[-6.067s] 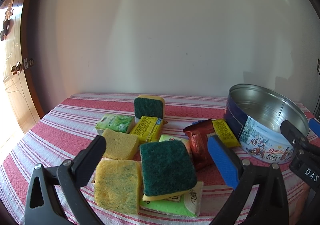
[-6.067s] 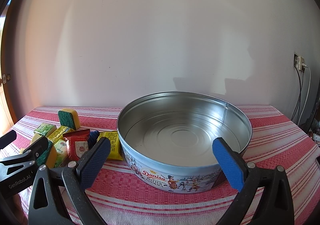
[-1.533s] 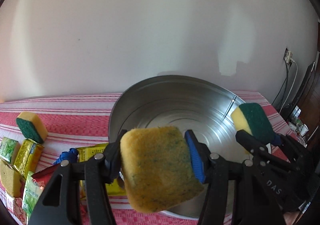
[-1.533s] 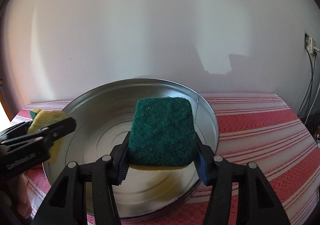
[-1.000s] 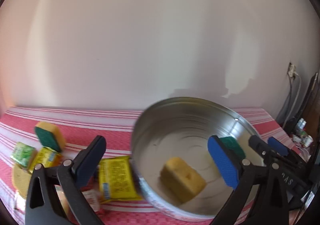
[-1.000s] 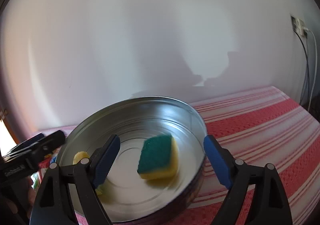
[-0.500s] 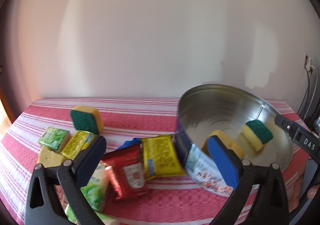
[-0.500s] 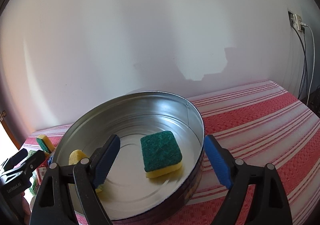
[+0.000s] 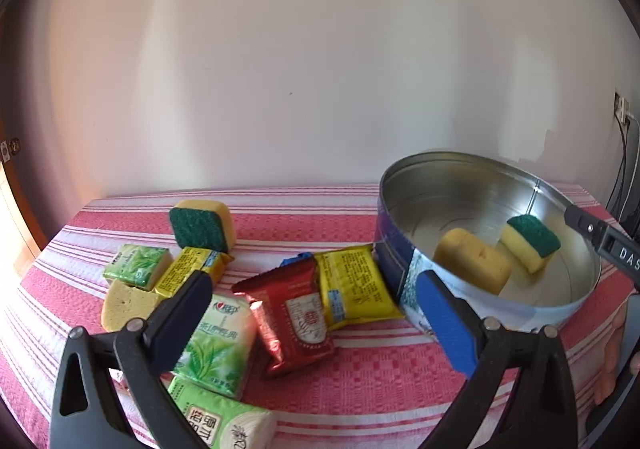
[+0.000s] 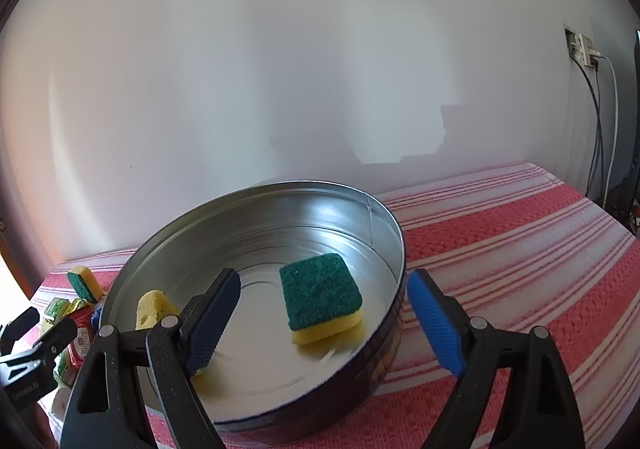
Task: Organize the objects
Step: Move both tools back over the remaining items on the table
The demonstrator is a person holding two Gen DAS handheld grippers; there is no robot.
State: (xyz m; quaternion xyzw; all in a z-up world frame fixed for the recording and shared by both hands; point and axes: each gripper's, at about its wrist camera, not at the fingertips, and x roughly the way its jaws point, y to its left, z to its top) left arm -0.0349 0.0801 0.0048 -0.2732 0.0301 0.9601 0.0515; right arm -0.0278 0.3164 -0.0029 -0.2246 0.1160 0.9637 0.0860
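Note:
A round metal cookie tin [image 9: 404, 281] [image 10: 256, 209] stands on the red striped tablecloth. Inside it lie a plain yellow sponge [image 9: 472, 260] [image 10: 154, 307] and a green-topped yellow sponge [image 9: 530, 242] [image 10: 320, 295]. My left gripper [image 9: 316, 323] is open and empty above a pile of packets left of the tin: a red packet [image 9: 294, 319], a yellow packet [image 9: 354, 285], green tissue packs [image 9: 218, 331]. My right gripper [image 10: 324, 323] is open and empty over the tin's near rim.
Further left lie another green-and-yellow sponge [image 9: 202, 225], a plain yellow sponge [image 9: 126, 305], a small green pack [image 9: 138, 265] and a small yellow pack [image 9: 186, 275]. The table [image 10: 520, 249] ends at a white wall; cables [image 10: 600, 121] hang at the right.
Both grippers let go of their sponges, which now lie in the tin. The left gripper has swung left and back toward the packet pile. The right gripper has barely moved.

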